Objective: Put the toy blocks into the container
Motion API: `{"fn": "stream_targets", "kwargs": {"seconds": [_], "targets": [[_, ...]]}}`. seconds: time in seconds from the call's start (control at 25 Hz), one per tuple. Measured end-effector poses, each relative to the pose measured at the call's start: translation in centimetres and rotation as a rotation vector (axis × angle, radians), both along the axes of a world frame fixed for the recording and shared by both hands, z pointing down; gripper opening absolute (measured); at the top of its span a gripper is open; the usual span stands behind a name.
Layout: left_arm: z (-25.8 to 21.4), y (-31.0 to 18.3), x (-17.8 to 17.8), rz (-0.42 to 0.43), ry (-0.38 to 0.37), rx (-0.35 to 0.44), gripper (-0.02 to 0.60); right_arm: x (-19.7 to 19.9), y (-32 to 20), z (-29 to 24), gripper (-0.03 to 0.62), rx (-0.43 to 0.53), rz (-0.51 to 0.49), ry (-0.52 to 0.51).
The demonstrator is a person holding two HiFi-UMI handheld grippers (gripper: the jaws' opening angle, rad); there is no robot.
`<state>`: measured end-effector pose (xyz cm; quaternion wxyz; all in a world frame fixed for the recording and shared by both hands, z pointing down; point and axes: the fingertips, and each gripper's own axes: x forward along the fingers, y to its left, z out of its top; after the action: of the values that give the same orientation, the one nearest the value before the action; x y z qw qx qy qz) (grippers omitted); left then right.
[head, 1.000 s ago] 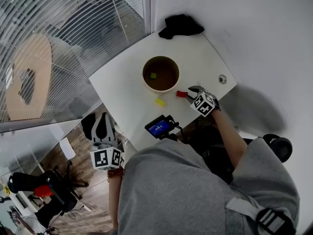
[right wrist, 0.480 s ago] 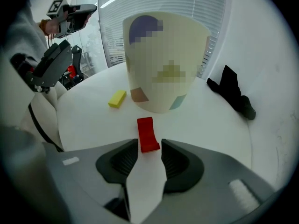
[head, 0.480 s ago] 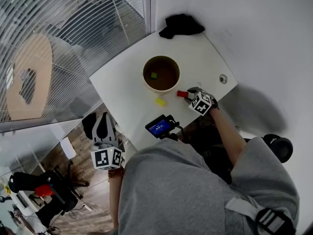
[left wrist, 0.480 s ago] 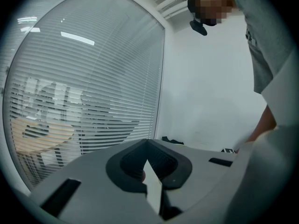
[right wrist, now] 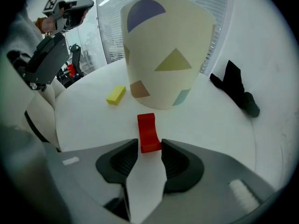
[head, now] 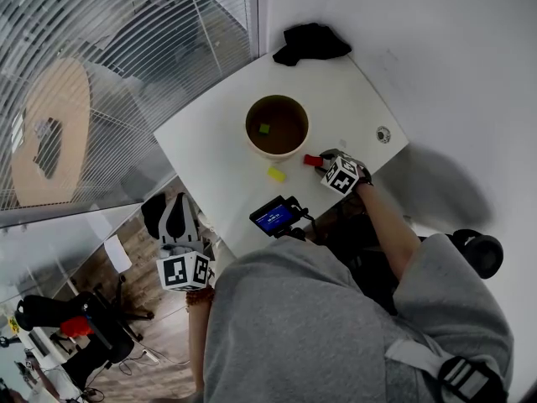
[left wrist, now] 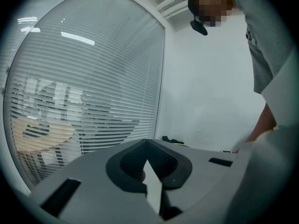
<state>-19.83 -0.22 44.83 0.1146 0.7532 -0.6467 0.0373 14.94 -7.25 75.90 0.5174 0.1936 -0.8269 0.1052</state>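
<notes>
A red block (head: 312, 160) (right wrist: 149, 132) lies on the white table (head: 210, 154), just in front of the cream container (head: 295, 146) (right wrist: 163, 50). My right gripper (head: 323, 159) (right wrist: 150, 148) points steeply down at it. Its jaws have just been opening, and the block's near end sits between the tips with the pads not pressing on it. A yellow block (head: 275, 174) (right wrist: 116, 94) lies left of the red one. A green block (head: 263, 128) rests inside the container. My left gripper (head: 178, 217) (left wrist: 148, 146) hangs off the table's near left edge, shut and empty.
A black cloth (head: 309, 42) (right wrist: 236, 87) lies at the table's far edge. A small device with a blue screen (head: 274, 217) sits at the near edge. A round cable hole (head: 383, 134) is at the right. A glass wall with blinds (head: 126, 57) runs along the left.
My right gripper has come down and slid left in the head view, so its tips now reach the red block. The left gripper has stayed still.
</notes>
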Motion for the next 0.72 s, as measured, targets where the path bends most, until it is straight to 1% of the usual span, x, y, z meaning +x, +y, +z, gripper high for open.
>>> {"fn": "stream_targets", "kwargs": {"seconds": [0.2, 0.28, 0.72], "targets": [[-0.13, 0.14, -0.13, -0.006, 0.004, 0.006, 0.006, -0.3, -0.01, -0.17, 0.164, -0.009, 0.032, -0.014], [-0.15, 0.13, -0.1, -0.005, 0.003, 0.005, 0.006, -0.4, 0.06, -0.13, 0.15, -0.006, 0.038, -0.015], [0.17, 0.02, 0.0, -0.004, 0.011, 0.009, 0.006, -0.4, 0.2, -0.42, 0.144, -0.012, 0.081, -0.029]]}}
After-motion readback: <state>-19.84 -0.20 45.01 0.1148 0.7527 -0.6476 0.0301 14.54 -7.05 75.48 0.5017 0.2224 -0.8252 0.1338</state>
